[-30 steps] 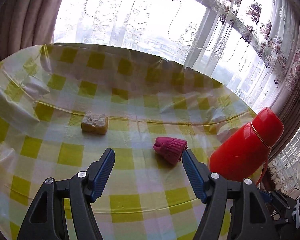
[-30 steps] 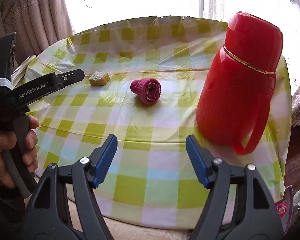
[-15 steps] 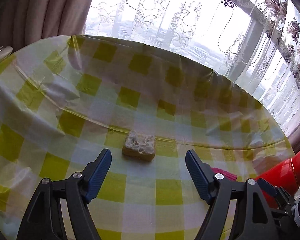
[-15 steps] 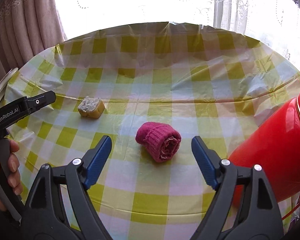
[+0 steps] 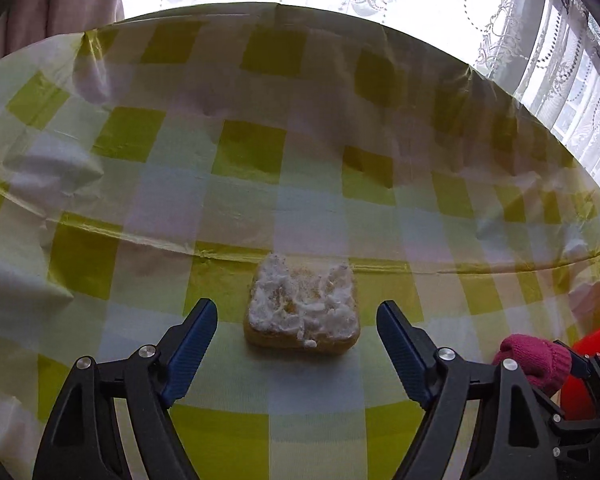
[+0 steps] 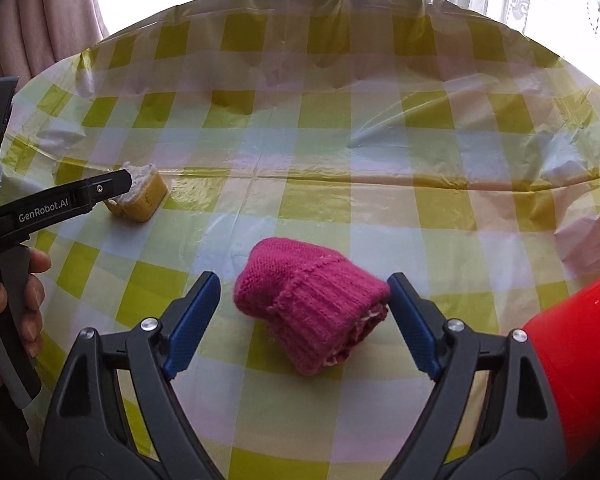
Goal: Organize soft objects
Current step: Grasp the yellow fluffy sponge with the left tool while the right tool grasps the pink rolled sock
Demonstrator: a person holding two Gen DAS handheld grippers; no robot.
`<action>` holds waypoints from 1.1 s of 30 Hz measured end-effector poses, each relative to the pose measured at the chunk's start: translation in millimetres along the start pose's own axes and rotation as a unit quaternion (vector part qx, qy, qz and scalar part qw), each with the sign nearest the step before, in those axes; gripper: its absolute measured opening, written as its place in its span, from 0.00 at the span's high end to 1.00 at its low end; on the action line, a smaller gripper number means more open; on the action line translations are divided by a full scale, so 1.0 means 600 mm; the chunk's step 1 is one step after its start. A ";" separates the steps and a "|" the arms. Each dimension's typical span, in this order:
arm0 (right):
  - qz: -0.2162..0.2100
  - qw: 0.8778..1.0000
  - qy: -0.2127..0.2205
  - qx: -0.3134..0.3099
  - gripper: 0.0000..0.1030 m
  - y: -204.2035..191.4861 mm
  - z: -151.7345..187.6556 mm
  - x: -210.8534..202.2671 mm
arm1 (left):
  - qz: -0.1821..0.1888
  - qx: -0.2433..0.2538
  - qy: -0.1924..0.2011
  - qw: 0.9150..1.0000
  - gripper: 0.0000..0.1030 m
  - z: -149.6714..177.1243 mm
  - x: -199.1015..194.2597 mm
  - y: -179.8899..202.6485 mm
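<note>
Sponge (image 5: 301,307) on the checked tablecloth (image 5: 308,184), between my left gripper (image 5: 297,322) fingers, untouched, jaws just widened | pink knit roll (image 6: 312,304) between my right gripper (image 6: 304,300) fingers, released | red flask (image 6: 580,368) right.

On the table (image 6: 380,208) the sponge (image 5: 302,307) lies to the left and farther back, the rolled sock (image 6: 310,308) to its right and nearer, well apart from it. The flask (image 6: 580,368) stands right of the sock, near it. The left gripper (image 5: 296,340) sits just before the sponge, the right gripper (image 6: 304,316) around the sock, with curtains (image 6: 48,20) behind the table
</note>
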State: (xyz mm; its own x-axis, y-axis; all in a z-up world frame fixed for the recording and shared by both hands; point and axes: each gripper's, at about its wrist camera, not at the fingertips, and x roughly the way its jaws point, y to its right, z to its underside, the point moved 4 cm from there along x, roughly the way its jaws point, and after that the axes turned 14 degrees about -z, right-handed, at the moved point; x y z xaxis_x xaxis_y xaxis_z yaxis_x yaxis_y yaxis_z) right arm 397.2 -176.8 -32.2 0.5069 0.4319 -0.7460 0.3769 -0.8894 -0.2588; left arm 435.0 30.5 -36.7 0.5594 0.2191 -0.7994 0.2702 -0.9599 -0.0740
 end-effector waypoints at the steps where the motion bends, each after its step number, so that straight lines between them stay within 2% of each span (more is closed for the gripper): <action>1: -0.002 1.000 -0.001 0.003 0.16 0.003 0.001 0.004 | -0.004 0.006 -0.001 1.000 0.20 0.000 0.007 0.005; 5: -0.004 1.000 -0.015 0.011 0.17 0.014 0.008 0.023 | -0.010 0.018 -0.008 1.000 0.20 -0.002 0.028 0.019; 7: -0.006 1.000 -0.020 0.017 0.25 0.018 0.013 0.031 | -0.010 0.025 -0.007 1.000 0.20 -0.003 0.034 0.025; 8: -0.002 1.000 -0.020 0.017 0.29 0.019 0.015 0.033 | -0.013 0.029 -0.008 0.999 0.25 -0.002 0.036 0.028; 10: 0.001 1.000 -0.019 0.014 0.30 0.019 0.015 0.033 | -0.018 0.041 -0.007 0.999 0.34 0.001 0.039 0.035; 15: 0.001 1.000 -0.017 0.024 0.39 0.020 0.020 0.026 | -0.016 0.047 -0.006 0.999 0.35 0.008 0.033 0.038; 23: 0.006 0.999 -0.023 0.022 0.41 0.004 0.040 0.013 | -0.011 0.054 -0.019 0.998 0.36 0.027 0.012 0.043; 33: 0.012 0.999 -0.031 0.021 0.41 -0.015 0.089 -0.022 | -0.012 0.056 -0.035 0.998 0.36 0.084 -0.043 0.042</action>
State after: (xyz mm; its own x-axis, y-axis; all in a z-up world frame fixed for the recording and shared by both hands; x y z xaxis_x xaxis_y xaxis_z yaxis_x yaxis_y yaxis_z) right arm 345.8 -182.7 -52.8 0.4668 0.4009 -0.7883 0.3317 -0.9056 -0.2642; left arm 387.8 -7.9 -47.8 0.4972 0.2327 -0.8358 0.1919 -0.9690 -0.1556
